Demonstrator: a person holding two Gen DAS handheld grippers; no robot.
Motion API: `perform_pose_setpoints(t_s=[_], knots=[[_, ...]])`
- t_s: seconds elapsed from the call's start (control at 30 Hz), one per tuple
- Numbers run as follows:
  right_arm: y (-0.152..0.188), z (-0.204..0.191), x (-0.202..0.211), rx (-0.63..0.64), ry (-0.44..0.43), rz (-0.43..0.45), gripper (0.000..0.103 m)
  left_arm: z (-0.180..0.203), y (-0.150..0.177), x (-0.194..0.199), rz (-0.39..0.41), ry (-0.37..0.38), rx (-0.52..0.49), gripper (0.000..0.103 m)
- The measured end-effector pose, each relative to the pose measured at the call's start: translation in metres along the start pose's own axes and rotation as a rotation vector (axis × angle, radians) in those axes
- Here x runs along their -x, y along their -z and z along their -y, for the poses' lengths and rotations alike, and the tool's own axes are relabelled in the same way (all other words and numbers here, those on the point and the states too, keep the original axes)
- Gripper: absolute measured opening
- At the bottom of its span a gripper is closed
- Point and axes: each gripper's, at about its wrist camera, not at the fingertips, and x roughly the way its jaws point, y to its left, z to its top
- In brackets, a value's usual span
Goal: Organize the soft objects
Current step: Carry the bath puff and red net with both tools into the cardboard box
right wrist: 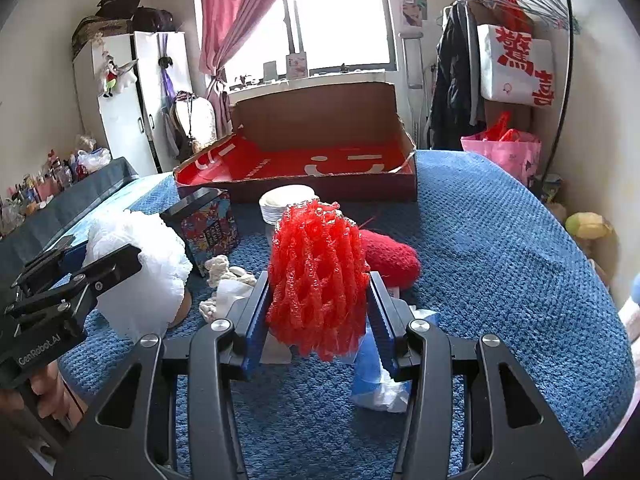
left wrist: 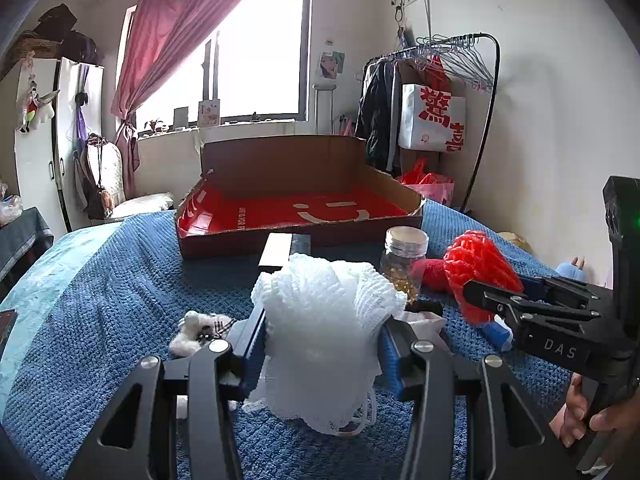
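Observation:
A white foam net bulges up between the blue pads of my left gripper, which is shut on it just above the blue bedspread. From the right wrist view the same net and left gripper show at the left. My right gripper is shut on a red foam net, with a red knitted piece lying just behind it. An open cardboard box with a red floor stands farther back on the bed.
A small white plush lies left of my left gripper. A glass jar, a patterned box, a stack of white pads, a cream knit piece and a blue-white bag lie around. A clothes rack stands at the back right.

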Motion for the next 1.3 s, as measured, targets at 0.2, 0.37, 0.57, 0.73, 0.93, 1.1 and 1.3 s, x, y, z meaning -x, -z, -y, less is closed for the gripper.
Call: perform_pose_setpoints(t_s=[0.2,0.37,0.57,0.73,0.93,1.1,1.3], knots=[[-0.001,-0.013,-0.002,0.02,-0.026,-0.008,0.044,-0.005,-0.002,0.007,0.012,-0.017,-0.011,0.05],[0.001,-0.033,-0.008,0.07,-0.026,-0.027,0.044,-0.015,-0.003,0.008,0.004,-0.046,-0.021,0.05],[-0.004,-0.073,-0.019,0.252,0.08,-0.047,0.044,-0.029,-0.013,0.008,0.018,-0.097,-0.071,0.05],[-0.005,-0.1,-0.034,0.376,0.144,-0.094,0.044,-0.04,-0.021,0.0,0.013,-0.103,-0.124,0.05],[-0.013,-0.112,-0.048,0.391,0.157,-0.15,0.044,-0.057,-0.03,-0.012,-0.003,-0.072,-0.155,0.05],[-0.03,-0.109,-0.061,0.308,0.104,-0.227,0.044,-0.071,-0.039,-0.026,-0.029,-0.024,-0.169,0.05],[-0.051,-0.101,-0.073,0.177,0.035,-0.323,0.044,-0.084,-0.051,-0.044,-0.071,0.045,-0.165,0.05]])
